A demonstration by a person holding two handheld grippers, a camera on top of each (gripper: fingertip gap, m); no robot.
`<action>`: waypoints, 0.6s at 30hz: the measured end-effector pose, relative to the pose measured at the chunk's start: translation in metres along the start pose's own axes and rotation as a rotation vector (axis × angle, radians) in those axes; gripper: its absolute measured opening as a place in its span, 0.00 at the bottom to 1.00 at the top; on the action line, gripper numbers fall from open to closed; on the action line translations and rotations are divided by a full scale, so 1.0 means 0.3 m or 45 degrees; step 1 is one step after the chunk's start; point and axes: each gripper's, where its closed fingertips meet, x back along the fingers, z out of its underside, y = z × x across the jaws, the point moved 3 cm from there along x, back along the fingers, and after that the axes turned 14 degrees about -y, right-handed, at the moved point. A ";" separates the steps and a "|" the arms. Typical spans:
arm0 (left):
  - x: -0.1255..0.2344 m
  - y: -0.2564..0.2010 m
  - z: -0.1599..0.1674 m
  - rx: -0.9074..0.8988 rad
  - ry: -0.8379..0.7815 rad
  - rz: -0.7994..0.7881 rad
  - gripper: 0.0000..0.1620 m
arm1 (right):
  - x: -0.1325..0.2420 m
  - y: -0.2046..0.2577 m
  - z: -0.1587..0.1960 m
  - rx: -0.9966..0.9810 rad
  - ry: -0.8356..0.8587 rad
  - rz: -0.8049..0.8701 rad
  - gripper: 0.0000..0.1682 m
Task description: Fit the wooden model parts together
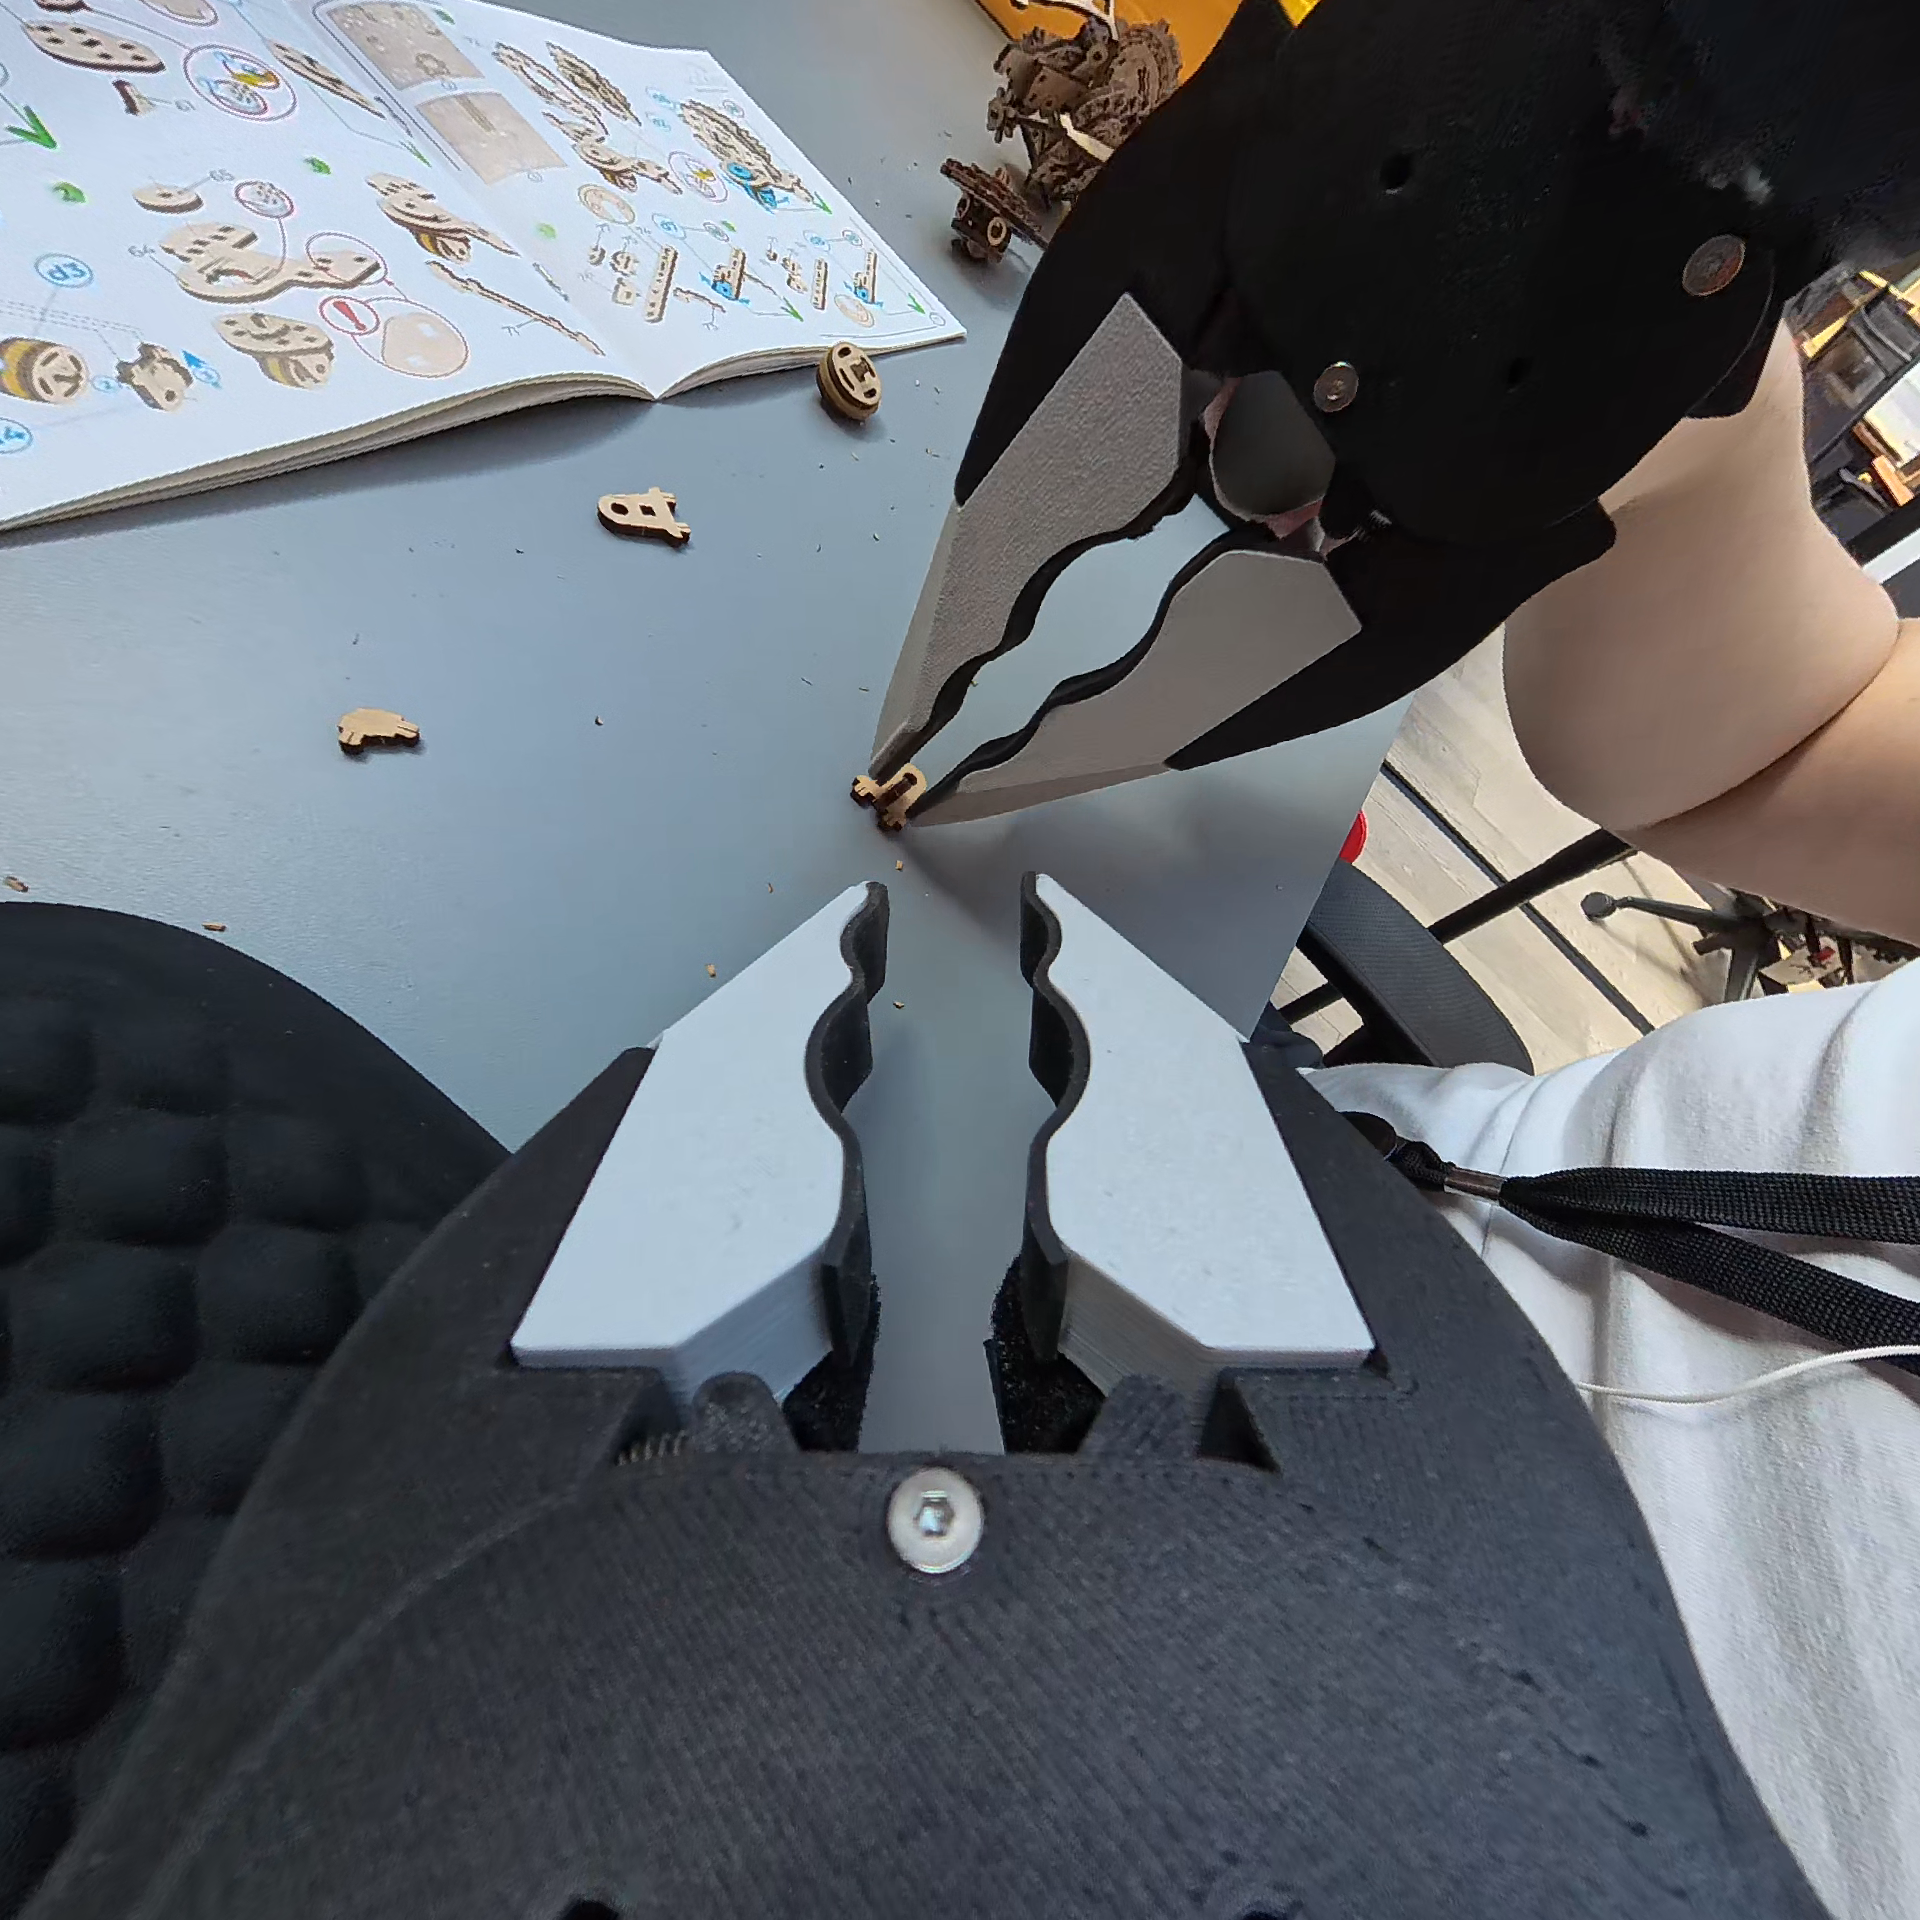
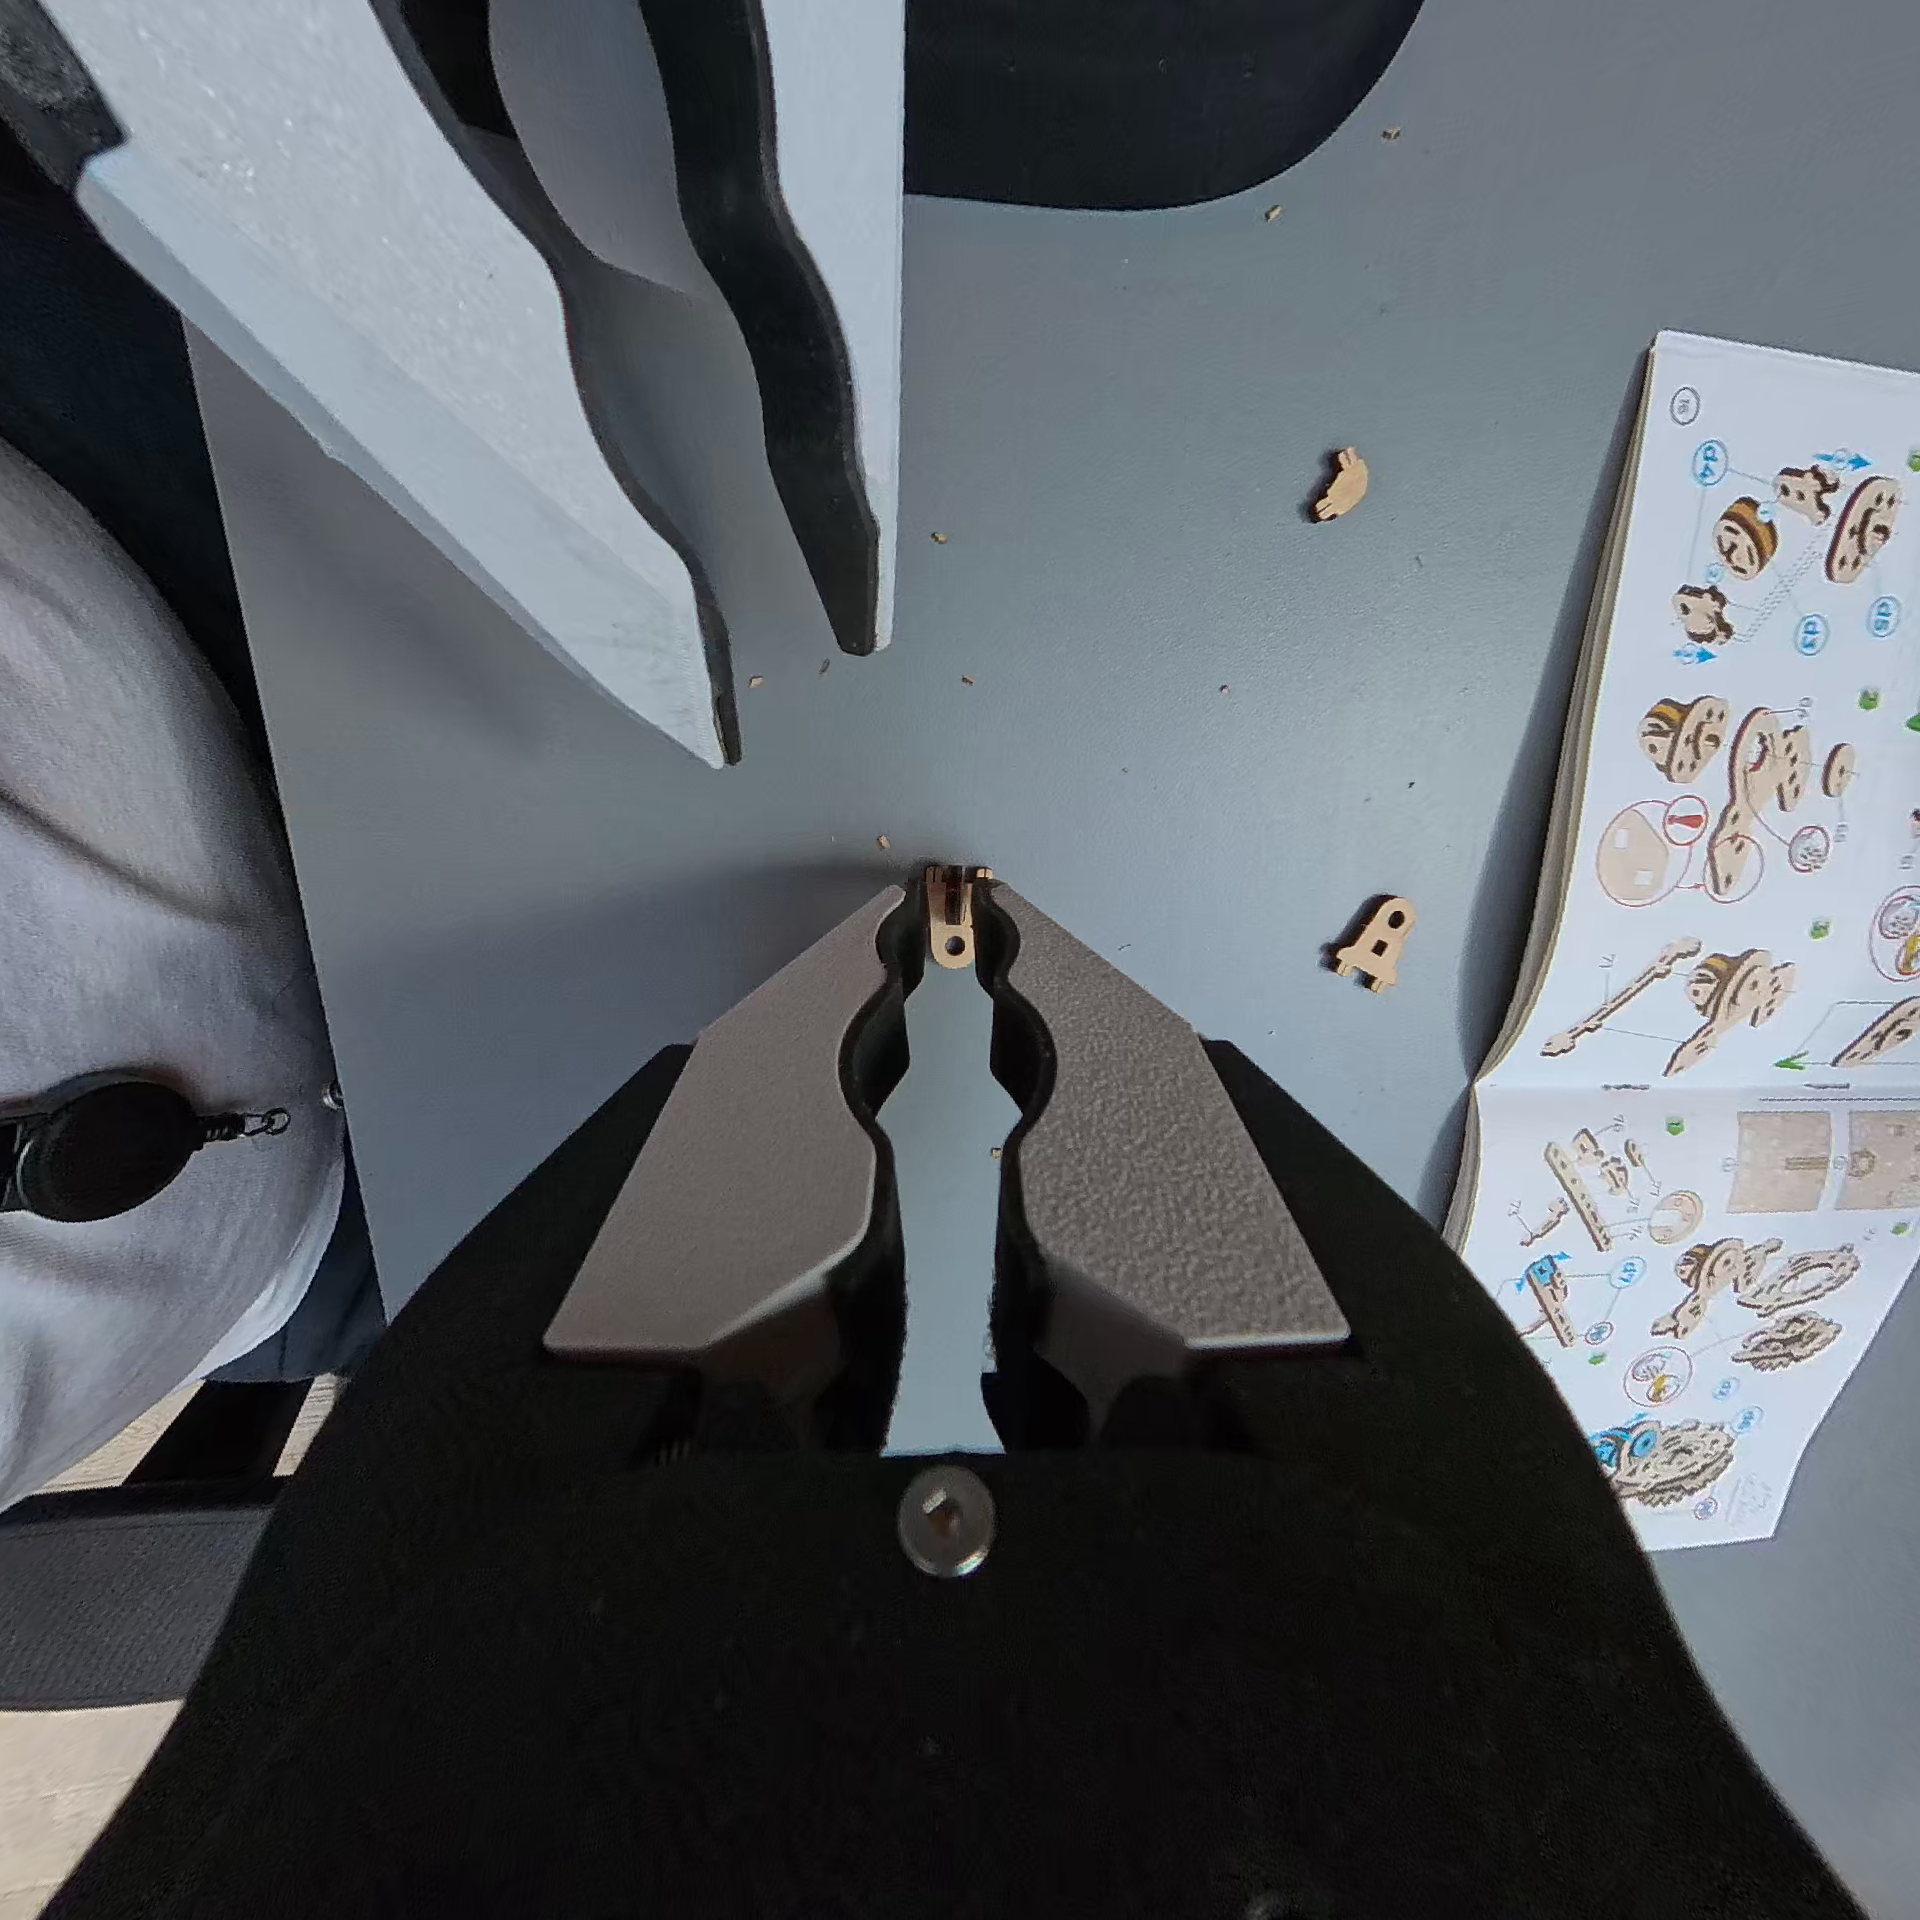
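The right gripper [image 2: 951, 914] has its grey, grainy-faced fingers with wavy black pads closed at the tips on a small flat wooden part [image 2: 952, 928], a pale plywood piece with a round hole, held at the grey table [image 1: 468, 675]. The left gripper [image 1: 954, 899] is parted, with nothing between its smooth light-grey fingers, tips just short of that part. Two more flat wooden pieces [image 1: 643, 516] [image 1: 378, 730] lie loose on the table. A round wooden disc [image 1: 849, 380] sits beside an open instruction booklet [image 1: 312, 260] with printed diagrams. Wood crumbs dot the surface.
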 end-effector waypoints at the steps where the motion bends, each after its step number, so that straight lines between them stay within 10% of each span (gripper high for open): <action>1: 0.001 -0.001 -0.001 0.002 -0.003 0.003 0.15 | -0.004 -0.002 0.003 0.004 0.015 0.003 0.04; 18: 0.007 -0.005 -0.004 0.017 -0.021 0.037 0.14 | -0.003 -0.027 0.039 -0.452 -0.382 -0.233 0.02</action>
